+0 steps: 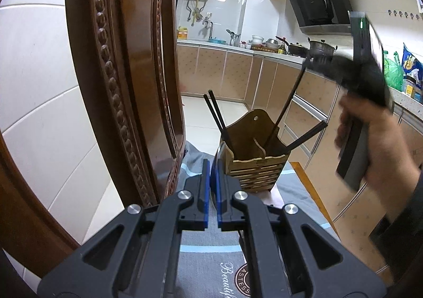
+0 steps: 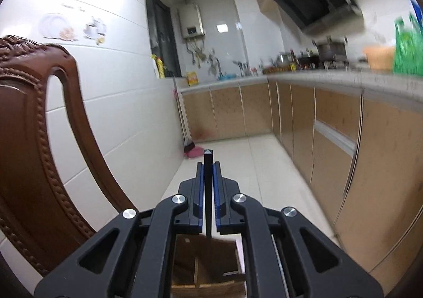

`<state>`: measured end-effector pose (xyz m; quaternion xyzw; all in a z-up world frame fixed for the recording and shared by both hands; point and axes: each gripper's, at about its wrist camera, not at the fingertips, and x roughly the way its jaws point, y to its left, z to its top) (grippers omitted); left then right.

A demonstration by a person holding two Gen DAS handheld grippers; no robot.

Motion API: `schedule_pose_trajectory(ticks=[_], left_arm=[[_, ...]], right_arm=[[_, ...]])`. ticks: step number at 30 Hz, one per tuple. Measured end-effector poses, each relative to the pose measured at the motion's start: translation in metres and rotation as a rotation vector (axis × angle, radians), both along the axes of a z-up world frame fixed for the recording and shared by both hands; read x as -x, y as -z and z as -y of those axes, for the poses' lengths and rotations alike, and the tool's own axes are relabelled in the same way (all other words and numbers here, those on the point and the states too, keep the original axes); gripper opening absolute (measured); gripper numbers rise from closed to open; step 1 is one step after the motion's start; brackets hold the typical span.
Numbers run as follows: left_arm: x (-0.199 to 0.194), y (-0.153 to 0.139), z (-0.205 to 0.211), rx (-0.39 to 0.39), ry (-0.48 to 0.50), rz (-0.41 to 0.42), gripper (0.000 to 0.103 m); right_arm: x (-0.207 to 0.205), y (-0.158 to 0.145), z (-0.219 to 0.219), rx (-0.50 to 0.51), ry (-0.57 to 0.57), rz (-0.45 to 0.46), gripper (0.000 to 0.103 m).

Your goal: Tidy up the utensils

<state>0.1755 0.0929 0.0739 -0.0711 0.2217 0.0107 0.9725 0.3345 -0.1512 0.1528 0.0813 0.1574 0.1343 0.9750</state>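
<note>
Two handheld grippers work over a wooden utensil holder point(image 1: 255, 157) in a narrow kitchen; the holder stands on a grey printed cloth point(image 1: 211, 253) at the edge of a table, just beyond the left gripper point(image 1: 212, 173), whose blue-padded fingers are pressed together with nothing between them. Four dark chopsticks are in view on the left wrist camera: a pair point(image 1: 218, 118) leans out of the holder's left compartment, one point(image 1: 306, 136) slants out of the right side, and a fourth, the held chopstick point(image 1: 288, 110), runs from the right compartment up to the right gripper point(image 1: 310, 61); that gripper, blurred, is carried by a hand point(image 1: 380, 139) at the right of the frame, above and beyond the holder. Seen from the right wrist camera, its fingers pinch the held chopstick point(image 2: 208, 192) upright between the blue pads, the square top end poking just past the fingertips and the shaft dropping towards the open holder point(image 2: 208, 266) directly beneath, where a wooden divider shows; whether the lower tip touches the holder's floor cannot be told. Beside the table on the left rises a carved brown chair back point(image 1: 119, 73); beige cabinets point(image 2: 330, 134) and a counter crowded with pots line the right wall under a black range hood point(image 1: 317, 1).
</note>
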Motion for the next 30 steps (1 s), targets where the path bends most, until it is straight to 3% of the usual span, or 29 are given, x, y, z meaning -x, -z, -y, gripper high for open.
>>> schedule_pose_trajectory(ticks=[4, 6, 8, 9, 10, 14, 18, 21, 24, 30], left_arm=[[-0.001, 0.001, 0.002, -0.003, 0.003, -0.005, 0.004], [-0.002, 0.002, 0.003, -0.002, 0.007, -0.010, 0.004], [-0.004, 0.004, 0.005, -0.006, 0.007, -0.017, 0.004], [-0.005, 0.005, 0.007, -0.013, 0.007, -0.019, 0.004], [-0.005, 0.005, 0.007, -0.016, 0.008, -0.021, 0.004], [-0.006, 0.009, 0.014, -0.032, 0.011, -0.034, 0.004], [-0.006, 0.013, 0.020, -0.050, 0.012, -0.046, 0.004], [-0.001, 0.015, 0.022, -0.054, 0.008, -0.051, 0.004], [0.004, 0.015, 0.027, -0.072, 0.002, -0.041, 0.004], [0.008, 0.002, 0.033, -0.104, -0.045, 0.001, 0.004]], right_arm=[[0.001, 0.034, 0.018, -0.062, -0.020, -0.101, 0.009], [0.020, 0.039, 0.034, -0.082, -0.037, -0.102, 0.011], [0.045, 0.040, 0.045, -0.084, -0.056, -0.085, 0.042], [0.068, 0.041, 0.057, -0.086, -0.054, -0.074, 0.073], [0.086, 0.043, 0.066, -0.097, -0.041, -0.059, 0.079], [0.153, 0.063, 0.094, -0.090, -0.070, -0.055, 0.085], [0.191, 0.106, 0.105, -0.063, -0.052, -0.144, 0.087], [0.191, 0.122, 0.100, -0.009, -0.080, -0.202, 0.087], [0.192, 0.122, 0.104, 0.012, -0.067, -0.184, 0.087], [0.186, 0.123, 0.121, -0.044, -0.056, -0.216, 0.087]])
